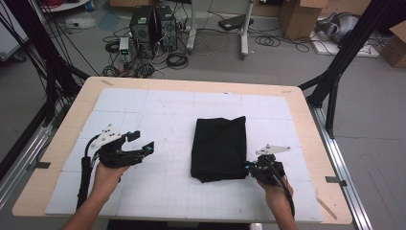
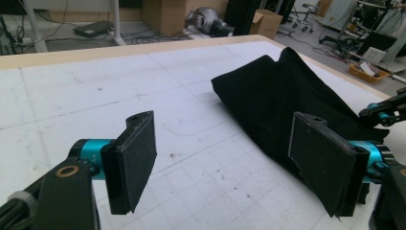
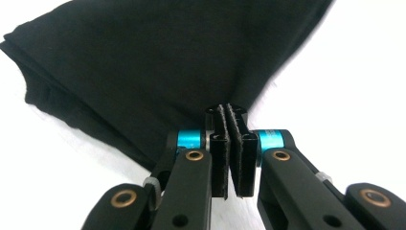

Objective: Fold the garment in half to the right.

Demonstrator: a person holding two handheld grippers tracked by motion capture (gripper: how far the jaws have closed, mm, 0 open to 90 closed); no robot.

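Right gripper (image 3: 231,115), near the desk's front-right corner, with jaws pressed together at the near right corner of the folded black cloth (image 1: 219,147); whether fabric is pinched cannot be told. Left gripper (image 1: 142,142), jaws spread, hovers toward the left edge of the desk (image 1: 76,110), well apart from the centred cloth.

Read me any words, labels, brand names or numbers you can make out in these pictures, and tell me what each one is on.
There is no text that can be read.
The black cloth, the left gripper and the right gripper carry no visible print.
The white gridded mat on the table shows lines only.
The cardboard boxes and computer towers on the floor are too small and blurred to tell.
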